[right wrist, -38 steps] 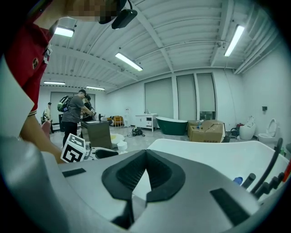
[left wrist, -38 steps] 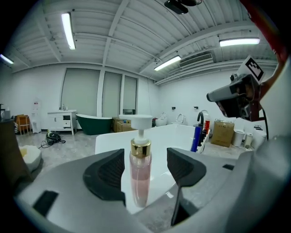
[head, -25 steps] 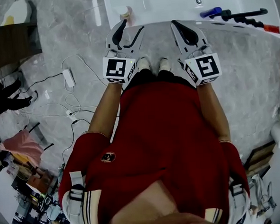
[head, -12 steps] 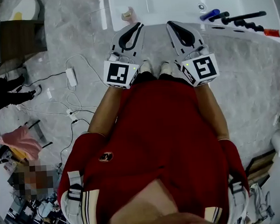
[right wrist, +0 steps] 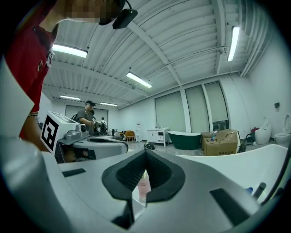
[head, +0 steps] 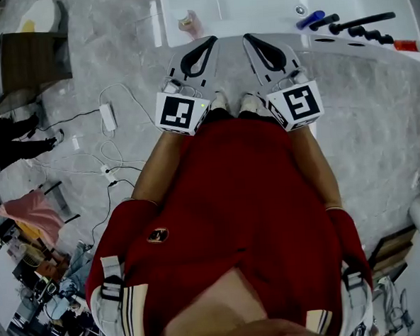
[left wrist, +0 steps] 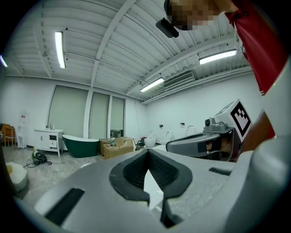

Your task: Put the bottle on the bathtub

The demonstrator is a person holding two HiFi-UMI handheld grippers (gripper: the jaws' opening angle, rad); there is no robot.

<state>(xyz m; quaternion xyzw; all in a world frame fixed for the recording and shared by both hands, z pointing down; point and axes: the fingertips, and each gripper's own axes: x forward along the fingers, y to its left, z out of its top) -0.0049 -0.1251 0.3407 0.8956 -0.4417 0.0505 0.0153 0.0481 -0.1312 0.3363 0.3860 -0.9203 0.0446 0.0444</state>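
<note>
Bottle stands up on bathtub rim, just ahead & left of L claw, just squeezed closed, nothing inside. R claw closed too, farther off.

Bright ceiling tubes light sharp, fisheye-bent views; head view seems dimmer.

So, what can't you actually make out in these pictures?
- bottle: too small in the head view to read any label; in the right gripper view the right gripper hides all but a pink sliver.
- bathtub: cut off by the head view's top edge, so its far side is unseen.
- blue item by the tub's edge: too small to identify.
</note>
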